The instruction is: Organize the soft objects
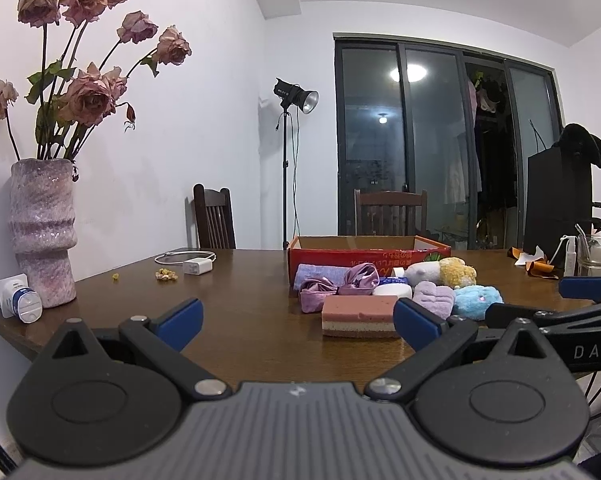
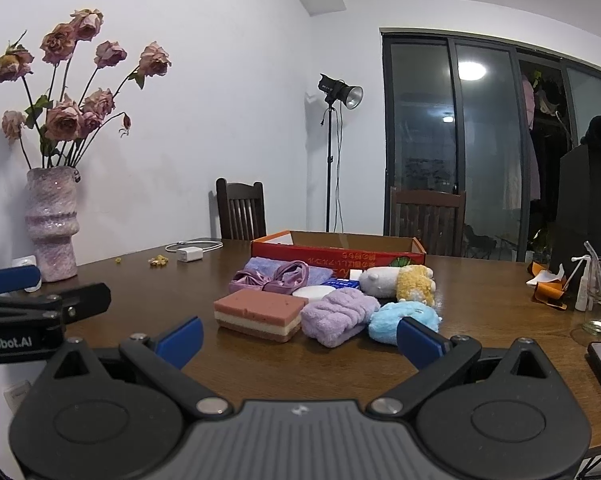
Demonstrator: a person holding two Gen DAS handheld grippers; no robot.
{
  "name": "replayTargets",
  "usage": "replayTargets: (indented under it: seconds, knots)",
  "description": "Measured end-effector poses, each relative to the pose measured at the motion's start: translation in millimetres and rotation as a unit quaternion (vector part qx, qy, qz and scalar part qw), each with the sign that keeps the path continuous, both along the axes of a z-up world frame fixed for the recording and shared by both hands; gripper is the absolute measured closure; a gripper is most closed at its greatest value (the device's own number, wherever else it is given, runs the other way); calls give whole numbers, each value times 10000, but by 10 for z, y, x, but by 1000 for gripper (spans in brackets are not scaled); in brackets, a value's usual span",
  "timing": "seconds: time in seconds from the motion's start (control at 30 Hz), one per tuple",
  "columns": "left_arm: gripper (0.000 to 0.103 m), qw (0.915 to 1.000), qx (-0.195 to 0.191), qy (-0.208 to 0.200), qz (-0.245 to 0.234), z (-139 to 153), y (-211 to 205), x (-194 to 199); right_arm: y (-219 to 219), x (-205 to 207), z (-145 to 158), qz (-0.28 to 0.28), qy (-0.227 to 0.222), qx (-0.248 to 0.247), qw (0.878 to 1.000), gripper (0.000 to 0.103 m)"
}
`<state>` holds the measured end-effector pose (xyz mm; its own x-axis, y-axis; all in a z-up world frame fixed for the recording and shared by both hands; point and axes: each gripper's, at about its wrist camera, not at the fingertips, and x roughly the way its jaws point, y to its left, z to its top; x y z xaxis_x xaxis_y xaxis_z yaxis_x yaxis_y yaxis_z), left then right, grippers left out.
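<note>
In the left wrist view, the left tongs (image 1: 296,322) are seen spread wide above the dark brown wooden desk (image 1: 228,300), with nothing held between the blue pads (image 1: 180,318). A cluster of soft things is gathered right of centre, in front of the shallow red cardboard box (image 1: 364,254), whose long axis runs left to right across the desk. Nearest the tongs lies the pink, cream and brown layered sponge block (image 1: 358,316), flat, its long side also set left to right and just ahead of the right pad. Behind it are found a shiny lilac satin bow (image 1: 340,286), a folded blue-violet towel (image 1: 318,274), a white round puff (image 1: 392,290), a lilac fluffy cloth (image 1: 434,298), a light blue plush toy (image 1: 476,300) and a white and yellow plush toy (image 1: 440,272) lying on its side. A mottled pink ceramic vase of dried roses (image 1: 42,232) stands at the far left edge, and the right tongs (image 1: 588,292) are partly seen at the right edge. In the right wrist view, the right tongs (image 2: 298,338) are likewise held wide apart and empty, low over the desk (image 2: 140,304). The sponge block (image 2: 260,314) lies between and beyond the pads, its long axis running from near right to far left, touching the lilac cloth (image 2: 338,318). The blue plush (image 2: 400,318) sits just behind the right pad (image 2: 418,342), and the box (image 2: 338,250) stands behind the cluster.
</note>
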<state>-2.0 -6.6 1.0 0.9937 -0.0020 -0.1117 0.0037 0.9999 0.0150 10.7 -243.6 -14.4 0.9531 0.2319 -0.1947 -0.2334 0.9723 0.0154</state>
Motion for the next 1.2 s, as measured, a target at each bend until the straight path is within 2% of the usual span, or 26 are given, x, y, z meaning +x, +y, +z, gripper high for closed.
replayTargets:
  seconds: [1.2]
  knots:
    - [0, 10000, 11, 48, -11, -41, -18, 4, 28, -14, -23, 19, 19, -18, 10000, 0]
